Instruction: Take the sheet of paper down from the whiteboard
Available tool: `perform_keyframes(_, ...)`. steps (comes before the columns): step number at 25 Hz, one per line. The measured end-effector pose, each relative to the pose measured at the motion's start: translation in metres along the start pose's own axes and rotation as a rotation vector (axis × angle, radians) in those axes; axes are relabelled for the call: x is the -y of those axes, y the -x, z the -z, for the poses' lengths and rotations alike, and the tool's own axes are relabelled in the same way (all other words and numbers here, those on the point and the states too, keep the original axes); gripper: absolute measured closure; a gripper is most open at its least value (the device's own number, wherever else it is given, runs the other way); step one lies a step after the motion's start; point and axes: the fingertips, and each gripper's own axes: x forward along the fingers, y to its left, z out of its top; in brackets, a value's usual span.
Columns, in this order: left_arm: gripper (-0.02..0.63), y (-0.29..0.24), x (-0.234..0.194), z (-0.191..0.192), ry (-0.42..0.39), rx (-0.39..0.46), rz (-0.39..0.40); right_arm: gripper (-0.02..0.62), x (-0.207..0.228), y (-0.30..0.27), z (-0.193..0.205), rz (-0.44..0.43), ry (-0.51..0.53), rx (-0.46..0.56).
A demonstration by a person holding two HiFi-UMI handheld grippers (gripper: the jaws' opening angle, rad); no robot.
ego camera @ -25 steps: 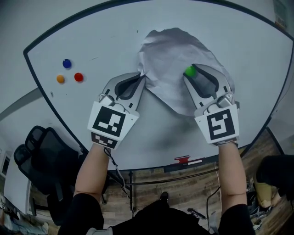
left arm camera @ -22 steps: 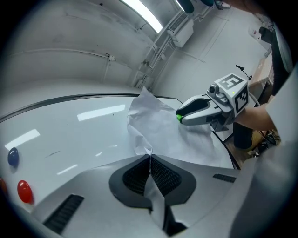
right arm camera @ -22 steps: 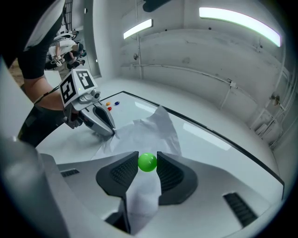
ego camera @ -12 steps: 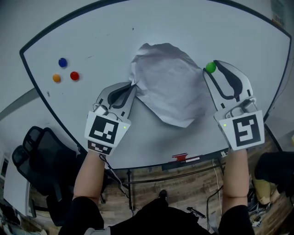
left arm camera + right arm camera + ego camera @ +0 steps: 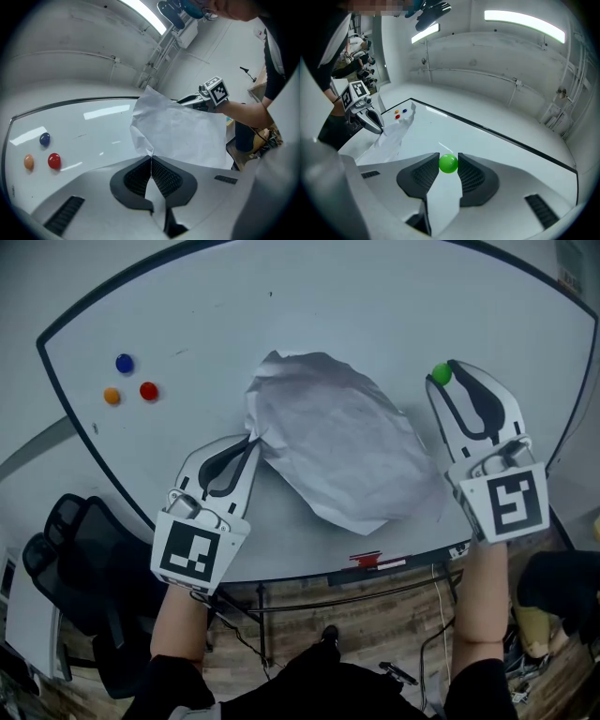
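The crumpled white sheet of paper hangs loose in front of the whiteboard. My left gripper is shut on the sheet's left corner. In the left gripper view the paper fans out from the closed left gripper. Right of the sheet and apart from it, my right gripper is shut on a green magnet. In the right gripper view the green magnet sits pressed between the right gripper pads, with the paper and the left gripper far left.
Blue, orange and red magnets sit on the board's left part. A red item lies on the ledge at the board's lower edge. A black office chair stands low at the left.
The right gripper carried the green magnet off the paper to the right. The left gripper drew the paper's corner down and left, and the sheet followed.
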Motion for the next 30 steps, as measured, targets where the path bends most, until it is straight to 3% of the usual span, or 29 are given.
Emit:
perform_keyframes(6, 0.588, 0.029, 0.0, -0.007, 0.039, 0.0, -0.048, 0.465, -0.009, -0.011, 0.005, -0.044, -0.004, 0.014)
perform_keyframes(10, 0.588, 0.045, -0.006, -0.003, 0.023, -0.026, -0.079, 0.465, -0.026, -0.021, 0.008, -0.08, 0.006, 0.023)
perform_keyframes(15, 0.588, 0.055, -0.01, 0.006, 0.03, -0.045, -0.101, 0.465, -0.042, -0.038, 0.023, -0.102, 0.083, -0.011)
perform_keyframes(21, 0.588, 0.058, -0.012, 0.019, 0.017, -0.071, -0.106, 0.465, -0.053, -0.059, 0.055, -0.108, 0.129, -0.093)
perform_keyframes(30, 0.589, 0.058, -0.006, 0.036, 0.039, -0.087, -0.076, 0.465, -0.056, -0.064, 0.058, -0.085, 0.138, -0.108)
